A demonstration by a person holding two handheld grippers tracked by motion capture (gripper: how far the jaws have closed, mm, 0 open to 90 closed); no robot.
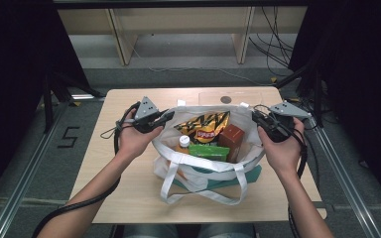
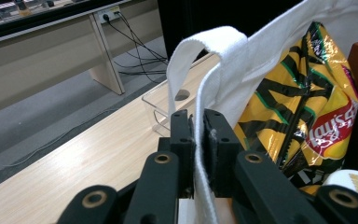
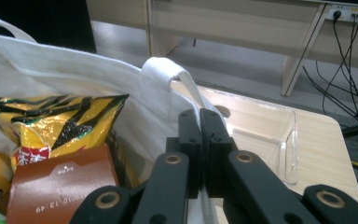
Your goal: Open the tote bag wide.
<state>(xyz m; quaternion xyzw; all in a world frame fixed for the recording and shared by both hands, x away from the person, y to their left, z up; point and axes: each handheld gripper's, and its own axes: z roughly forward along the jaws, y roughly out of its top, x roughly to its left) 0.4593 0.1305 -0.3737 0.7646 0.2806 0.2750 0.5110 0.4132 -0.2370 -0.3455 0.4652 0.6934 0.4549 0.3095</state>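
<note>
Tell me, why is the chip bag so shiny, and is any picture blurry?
In the left gripper view, light glints off the crinkly chip bag, and the black jaws at the bottom look soft and close-up; in the high view, the room's sides are very dark while the table is bright.

Black hand-held gripper (image 2: 198, 133) jaws, brass-ringed pivots; grey triangular top plates; black cables; bare forearms.

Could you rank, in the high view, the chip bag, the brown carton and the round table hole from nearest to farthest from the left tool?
1. Chip bag, in the tote, nearest the left tool.
2. Brown carton, farther right in the tote.
3. Round table hole, behind the tote; close to the carton's distance.
</note>
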